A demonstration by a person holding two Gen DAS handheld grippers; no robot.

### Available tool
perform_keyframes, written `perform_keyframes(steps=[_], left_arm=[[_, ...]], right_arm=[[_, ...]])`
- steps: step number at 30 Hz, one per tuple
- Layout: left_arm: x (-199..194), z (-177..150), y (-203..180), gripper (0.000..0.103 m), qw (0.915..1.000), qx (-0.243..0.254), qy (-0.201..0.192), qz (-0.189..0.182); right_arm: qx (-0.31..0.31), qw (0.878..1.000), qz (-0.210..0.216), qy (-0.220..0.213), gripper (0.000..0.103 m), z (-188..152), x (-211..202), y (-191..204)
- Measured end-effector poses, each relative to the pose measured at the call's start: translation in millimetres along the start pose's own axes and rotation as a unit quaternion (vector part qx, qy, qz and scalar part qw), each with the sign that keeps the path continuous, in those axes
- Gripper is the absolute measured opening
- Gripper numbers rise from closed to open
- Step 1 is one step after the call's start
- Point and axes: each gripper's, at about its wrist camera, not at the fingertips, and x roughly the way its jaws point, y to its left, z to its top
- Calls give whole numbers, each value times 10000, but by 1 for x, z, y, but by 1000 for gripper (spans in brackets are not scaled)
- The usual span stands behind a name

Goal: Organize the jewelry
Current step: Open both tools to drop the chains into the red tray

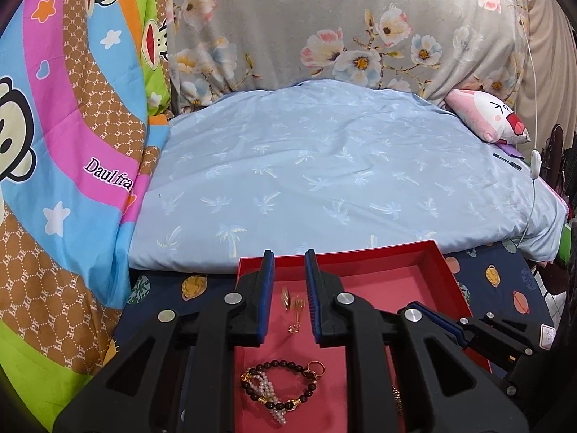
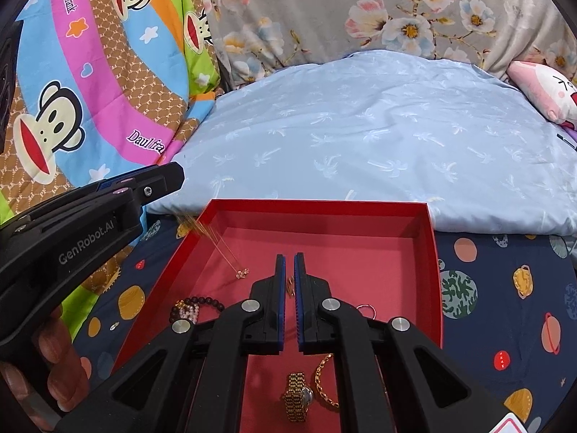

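Observation:
A red box (image 1: 425,252) (image 2: 432,252) lies on the bed and holds jewelry. My left gripper (image 1: 290,263) is open above the box; a thin gold necklace (image 1: 294,306) falls blurred between its fingers, and in the right wrist view its chain (image 2: 220,249) drops from the left gripper (image 2: 158,180) to a pendant (image 2: 242,272) on the box floor. A dark bead bracelet (image 1: 281,386) (image 2: 202,303) with pale pearls and a gold ring (image 1: 316,367) lie below. My right gripper (image 2: 289,258) is nearly shut over the box, with a small gold piece (image 2: 289,283) in the narrow gap. A gold watch (image 2: 299,397) and gold chain (image 2: 322,382) lie beneath it.
The box sits on a navy planet-print sheet (image 2: 505,306). A light blue pillow (image 1: 324,166) lies behind it, a floral cushion (image 1: 324,18) beyond. A bright cartoon quilt (image 1: 72,144) is at the left, a pink plush (image 1: 490,115) at the right. A small earring (image 2: 114,324) lies on the sheet.

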Motion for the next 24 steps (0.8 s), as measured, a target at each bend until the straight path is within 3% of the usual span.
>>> perform_keyframes(steps=[3,7,10,24], left_arm=[[1,0,2,20,10000,-47,-9,29],[-1,-2,7,48,9998,-144,-40,148],[-5,-3,9,58,9996,-187,-78,182],[-44,-24,4,58,9996,-181,-54,211]], right_arm=[[13,10000,-27,-50,8,0,0,0],[71,10000,-16,-67,8,-1,-1,-2],[127,9999,-9,-101,8,-2,-7,-4],[392,9989,147,-210,9,-25,-54,-5]])
